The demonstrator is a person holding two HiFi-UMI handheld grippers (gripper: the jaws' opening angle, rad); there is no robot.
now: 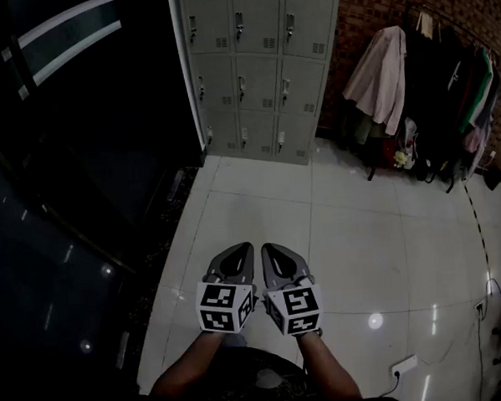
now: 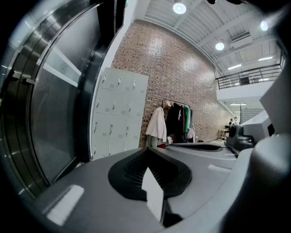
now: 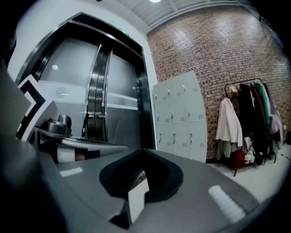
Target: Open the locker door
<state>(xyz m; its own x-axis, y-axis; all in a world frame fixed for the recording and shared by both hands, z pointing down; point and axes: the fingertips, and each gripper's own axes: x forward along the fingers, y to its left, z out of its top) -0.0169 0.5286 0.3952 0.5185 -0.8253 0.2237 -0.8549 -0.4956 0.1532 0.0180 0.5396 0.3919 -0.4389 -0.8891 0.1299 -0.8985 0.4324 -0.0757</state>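
Grey lockers (image 1: 260, 69): a bank of small doors stands against the brick wall (image 1: 375, 13) at the far end of the floor, well apart from both grippers; every door looks closed.
Left gripper (image 1: 243, 251): jaws pressed together with nothing between them, held low in front of the person and pointing roughly toward the lockers.
Right gripper (image 1: 270, 250): jaws likewise clenched and empty, just beside the left one, their marker cubes almost touching.
Tiled floor (image 1: 361, 231): pale and glossy between the person and the lockers, with nothing lying along the straight path.
Step in hand: by my reading this is the approach; no door has been reached and the opening itself has not begun.
Latches (image 1: 239, 24): each door carries a small upright handle near its left edge, so the door probably swings from the right, though the hinges are too small to make out.
Doing it well: walk up square to one door, pick a row at a comfortable height, and spread one gripper's jaws before arriving, not at the handle.
Grip: close the pads across the handle, then pull straight out and follow the door's arc.
Watch for: the dark glass door (image 1: 64, 163) to the left and the clothes rack (image 1: 430, 102) to the right; keep the idle gripper clear of the swinging door.
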